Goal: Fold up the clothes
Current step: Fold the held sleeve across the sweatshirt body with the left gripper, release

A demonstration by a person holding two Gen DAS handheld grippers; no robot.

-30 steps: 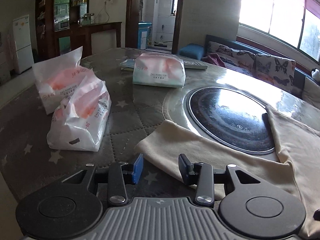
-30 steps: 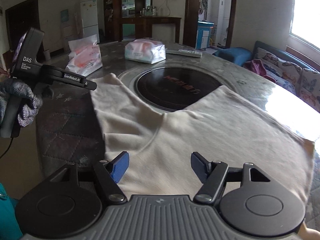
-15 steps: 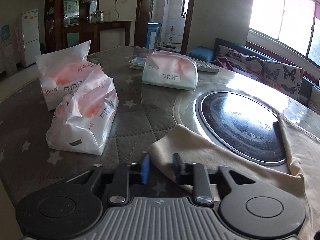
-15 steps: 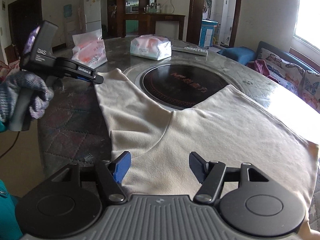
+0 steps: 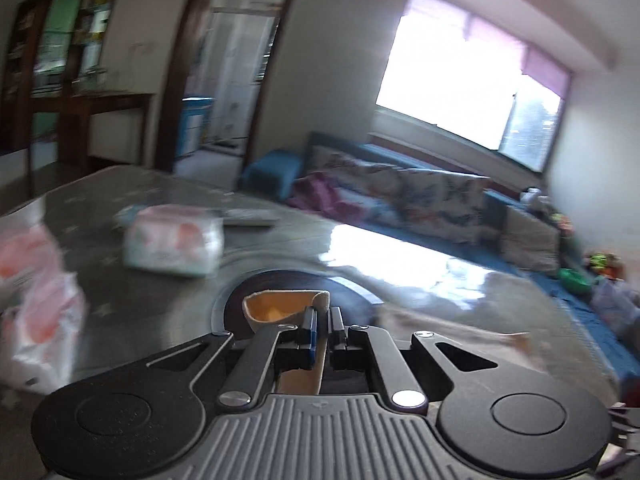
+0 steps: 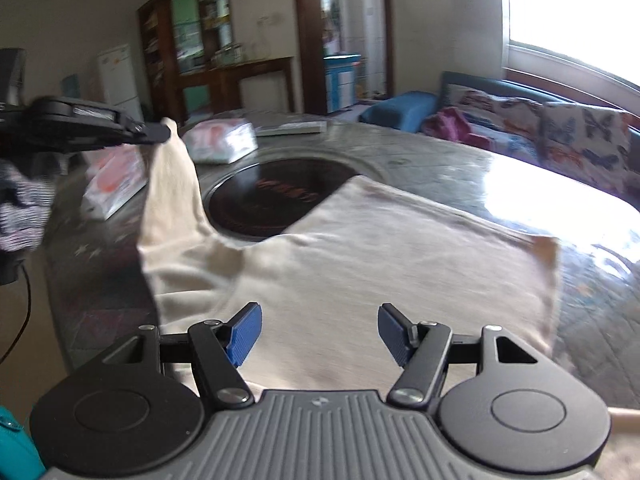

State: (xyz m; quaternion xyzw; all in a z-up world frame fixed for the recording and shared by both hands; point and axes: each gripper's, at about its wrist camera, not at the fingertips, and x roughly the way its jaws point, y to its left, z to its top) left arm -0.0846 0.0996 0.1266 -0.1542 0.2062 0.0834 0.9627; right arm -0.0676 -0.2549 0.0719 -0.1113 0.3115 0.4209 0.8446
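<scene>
Sleeve (image 6: 172, 184) now up (L tool (image 5: 322, 330))

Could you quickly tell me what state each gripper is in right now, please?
Left gripper: closed on the end of the beige garment, lifted off the table.
Right gripper: open, holding nothing, over the garment.

Your right gripper (image 6: 318, 334): jaws apart, above the beige garment (image 6: 360, 264). Your left gripper (image 6: 158, 133): pinching the garment's corner, raised beside the round cooktop (image 6: 276, 196).
</scene>
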